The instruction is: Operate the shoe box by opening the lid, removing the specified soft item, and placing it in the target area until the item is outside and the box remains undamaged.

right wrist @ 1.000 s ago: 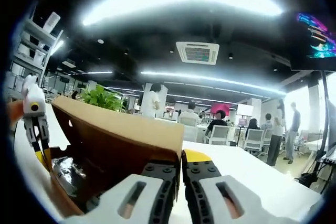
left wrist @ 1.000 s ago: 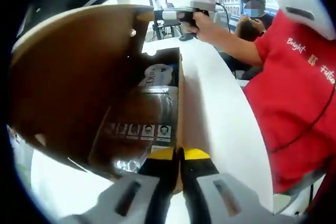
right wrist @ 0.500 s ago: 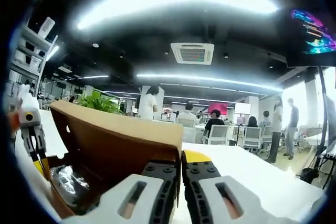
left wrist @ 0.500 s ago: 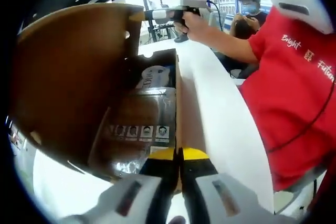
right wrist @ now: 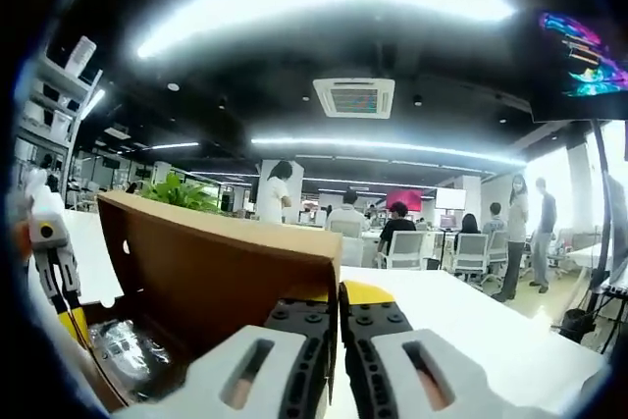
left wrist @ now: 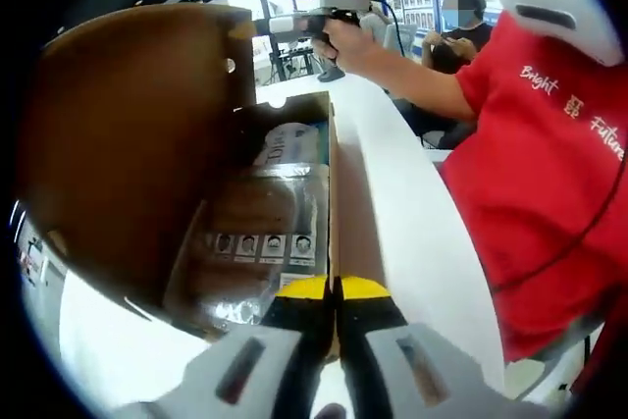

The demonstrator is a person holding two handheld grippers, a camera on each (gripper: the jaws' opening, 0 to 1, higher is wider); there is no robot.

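The brown shoe box stands with its lid swung up. My left gripper is shut on the top edge of the box's side wall. Inside lies a soft item in a clear plastic bag with a printed label, and a white piece sits behind it. At the far end, my right gripper pinches the lid's corner. In the right gripper view, that gripper is shut on the lid's edge, the bagged item glints below, and the left gripper holds the far wall.
The box rests on a white table that stretches away beside it. A person in a red shirt stands close at the table's right edge. Several people sit at desks far behind, and a plant stands beyond the lid.
The lid has tipped slightly further back with the right gripper on it. Both grippers keep their hold, and the bagged item has not moved.
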